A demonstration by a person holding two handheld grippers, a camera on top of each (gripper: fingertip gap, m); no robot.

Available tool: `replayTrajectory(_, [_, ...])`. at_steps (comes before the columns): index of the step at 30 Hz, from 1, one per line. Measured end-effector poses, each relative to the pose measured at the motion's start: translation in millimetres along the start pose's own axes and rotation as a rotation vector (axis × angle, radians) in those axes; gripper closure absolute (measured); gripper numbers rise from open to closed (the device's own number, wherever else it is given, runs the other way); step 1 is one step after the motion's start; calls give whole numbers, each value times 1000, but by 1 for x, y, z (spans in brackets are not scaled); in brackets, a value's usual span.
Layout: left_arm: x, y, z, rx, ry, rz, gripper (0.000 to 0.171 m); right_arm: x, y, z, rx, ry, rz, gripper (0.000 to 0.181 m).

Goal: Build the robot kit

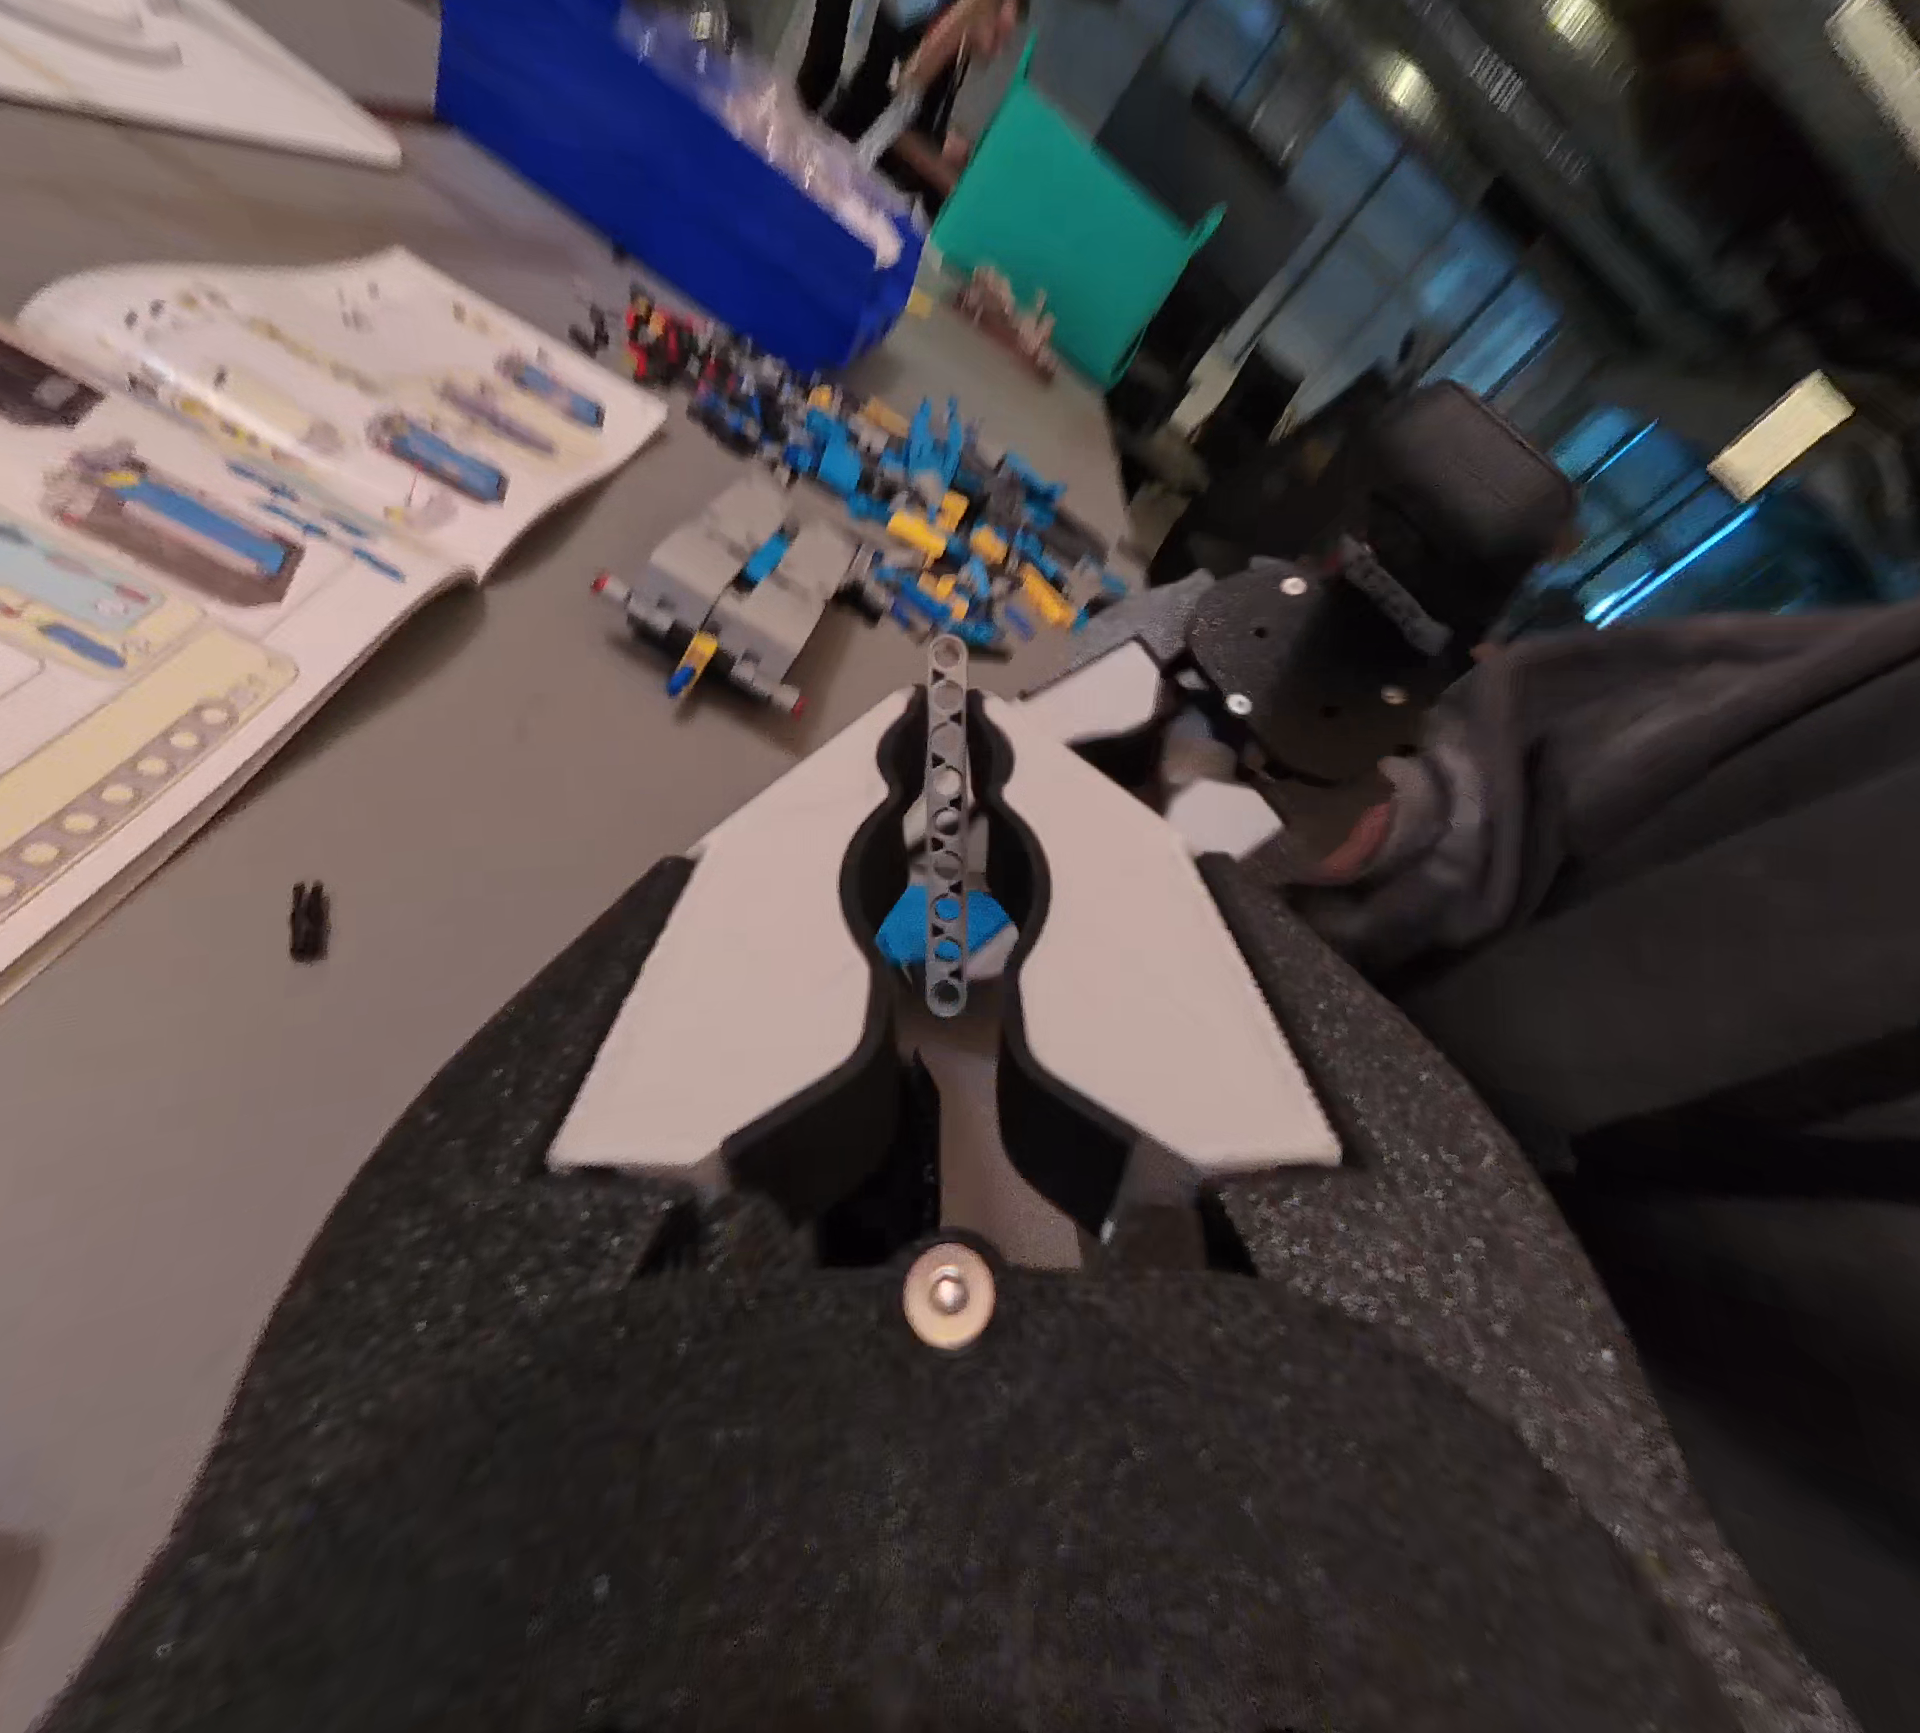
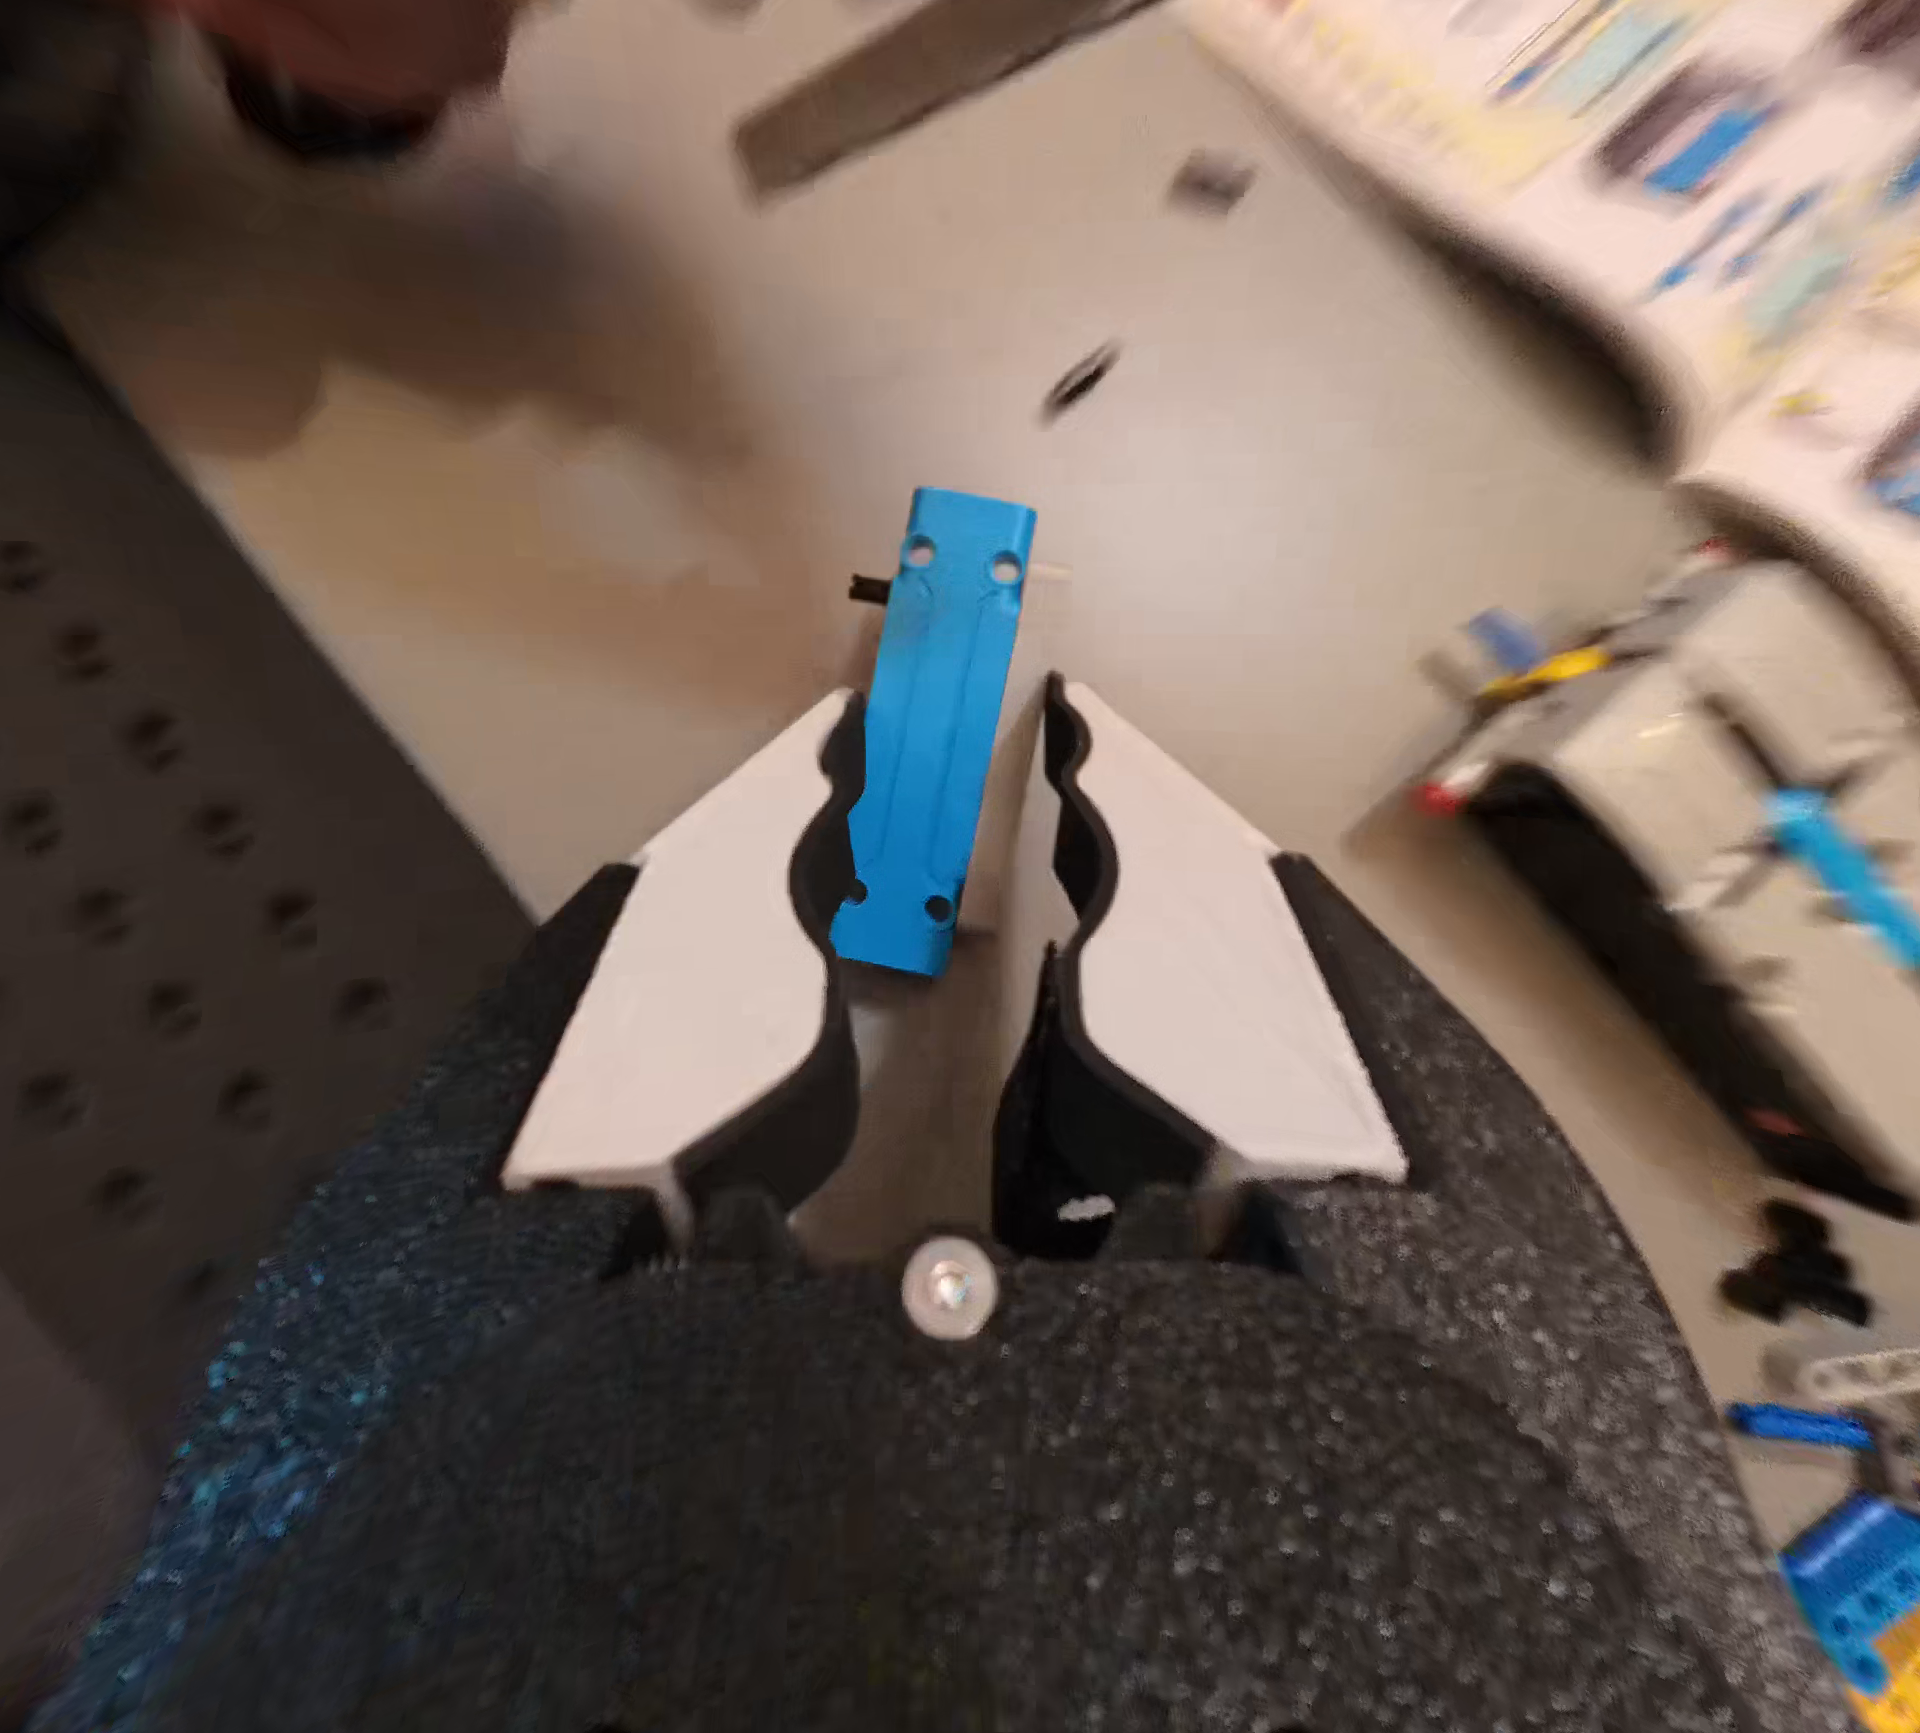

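Left gripper (image 1: 948, 727): pressed together, pinching long grey plastic holed beam (image 1: 945, 826) with blue piece attached.
Grey brick-built model (image 1: 732, 608): on grey table (image 1: 436, 1008), 11 o'clock of tips.
Right gripper (image 2: 951, 696): fingers slightly parted; flat blue plastic panel (image 2: 935, 738) between them, touching left finger; grip uncertain.

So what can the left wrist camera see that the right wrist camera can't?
Only the left wrist view shows the left gripper shut on a long grey plastic beam with holes, plus a blue plastic bin and a green bin. Only the right wrist view shows the right gripper around a flat blue plastic panel. Both show the open instruction booklet and the grey brick model.
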State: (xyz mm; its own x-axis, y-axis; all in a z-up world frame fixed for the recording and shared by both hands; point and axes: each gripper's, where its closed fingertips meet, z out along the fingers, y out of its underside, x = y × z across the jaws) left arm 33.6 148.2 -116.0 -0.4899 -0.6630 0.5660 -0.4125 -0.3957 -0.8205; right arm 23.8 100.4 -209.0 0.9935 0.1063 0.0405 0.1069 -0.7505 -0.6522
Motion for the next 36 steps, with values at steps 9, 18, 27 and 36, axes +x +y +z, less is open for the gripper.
replayTrajectory(9, [3,-32,-14,275,68,-69,165,48,-101,-55,533,196,53,148])
replayTrajectory(18, [3,-33,-14,294,65,-70,165,42,-104,-50,533,205,43,148])
replayTrajectory(27, [0,-32,-11,344,99,-157,165,46,-104,-52,524,325,-28,148])
replayTrajectory(36, [6,-27,-6,316,66,-85,165,45,-106,-55,533,359,-69,149])
